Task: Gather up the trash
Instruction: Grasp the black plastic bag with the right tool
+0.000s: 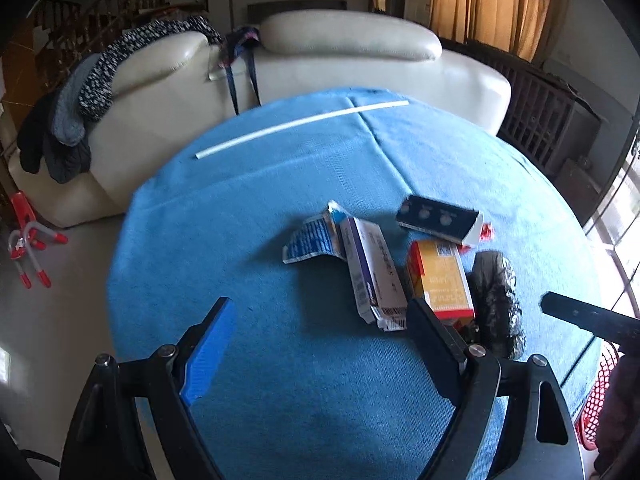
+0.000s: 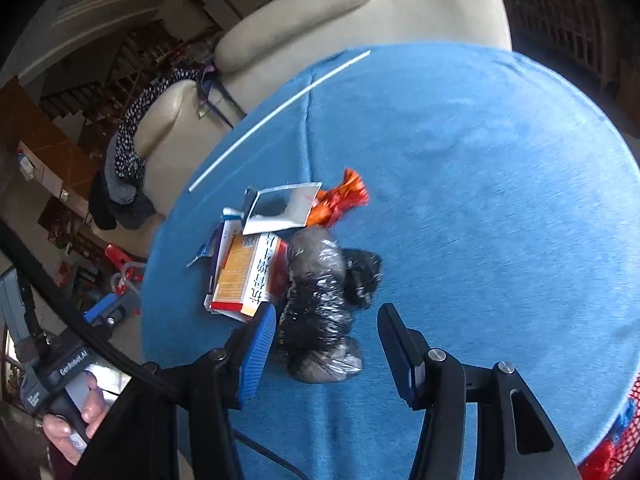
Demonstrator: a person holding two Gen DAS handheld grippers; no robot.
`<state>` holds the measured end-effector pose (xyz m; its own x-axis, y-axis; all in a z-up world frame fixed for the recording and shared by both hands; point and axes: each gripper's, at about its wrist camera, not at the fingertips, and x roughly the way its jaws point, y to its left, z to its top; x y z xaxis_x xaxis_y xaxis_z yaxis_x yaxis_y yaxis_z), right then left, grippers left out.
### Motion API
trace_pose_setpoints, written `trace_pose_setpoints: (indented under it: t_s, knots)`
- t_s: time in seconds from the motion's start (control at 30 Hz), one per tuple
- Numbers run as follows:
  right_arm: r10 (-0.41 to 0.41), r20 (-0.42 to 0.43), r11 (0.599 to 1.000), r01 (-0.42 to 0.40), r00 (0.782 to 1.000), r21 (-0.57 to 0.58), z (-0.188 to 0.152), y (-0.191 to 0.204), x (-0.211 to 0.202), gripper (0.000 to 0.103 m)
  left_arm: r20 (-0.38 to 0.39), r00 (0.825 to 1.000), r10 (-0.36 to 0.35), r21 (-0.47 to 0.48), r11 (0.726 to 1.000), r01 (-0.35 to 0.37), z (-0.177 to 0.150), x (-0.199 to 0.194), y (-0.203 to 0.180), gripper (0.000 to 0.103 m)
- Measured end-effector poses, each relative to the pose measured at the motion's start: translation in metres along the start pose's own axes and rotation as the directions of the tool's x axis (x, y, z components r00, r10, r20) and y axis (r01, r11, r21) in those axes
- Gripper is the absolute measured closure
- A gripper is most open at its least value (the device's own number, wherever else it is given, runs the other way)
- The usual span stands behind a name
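Round table (image 1: 256,360) under blue cloth, seam running across far half. Long white strip (image 1: 302,123) lies near far edge. Trash bunched together right of centre: torn blue-white wrapper (image 1: 308,242), white-purple box (image 1: 372,276) touching it, orange box (image 1: 440,280) just beside, black bag (image 2: 316,304) against orange box, black-white card (image 1: 438,220) behind, orange foil (image 2: 340,196) next to card.

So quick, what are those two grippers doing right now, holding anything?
Left gripper: open, holding nothing, above the blue cloth.
Right gripper: open, empty, jaws either side of the black plastic bundle.
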<state>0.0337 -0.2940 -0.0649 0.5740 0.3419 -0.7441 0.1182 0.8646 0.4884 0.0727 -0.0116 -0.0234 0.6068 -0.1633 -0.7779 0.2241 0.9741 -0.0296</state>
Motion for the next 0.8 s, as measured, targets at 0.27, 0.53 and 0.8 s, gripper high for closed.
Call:
trace_pose_setpoints:
  t_s: [0.27, 0.53, 0.8]
  knots:
    - [-0.015, -0.051, 0.999, 0.014, 0.999, -0.031, 0.006, 0.014, 0.035, 0.053, -0.031, 0.999, -0.022, -0.016, 1.0, 0.022, -0.002, 0.009, 0.006, 0.016]
    - [-0.062, -0.061, 0.996, 0.058, 0.996, -0.067, 0.005, 0.021, 0.059, 0.064, -0.048, 0.996, -0.07, 0.001, 0.998, 0.07, 0.006, 0.012, -0.004, 0.016]
    - [-0.07, -0.035, 0.996, 0.068, 0.997, -0.051, -0.004, 0.005, 0.036, 0.064, -0.107, 0.983, -0.147, 0.067, 0.986, 0.155, 0.018, 0.034, -0.046, 0.016]
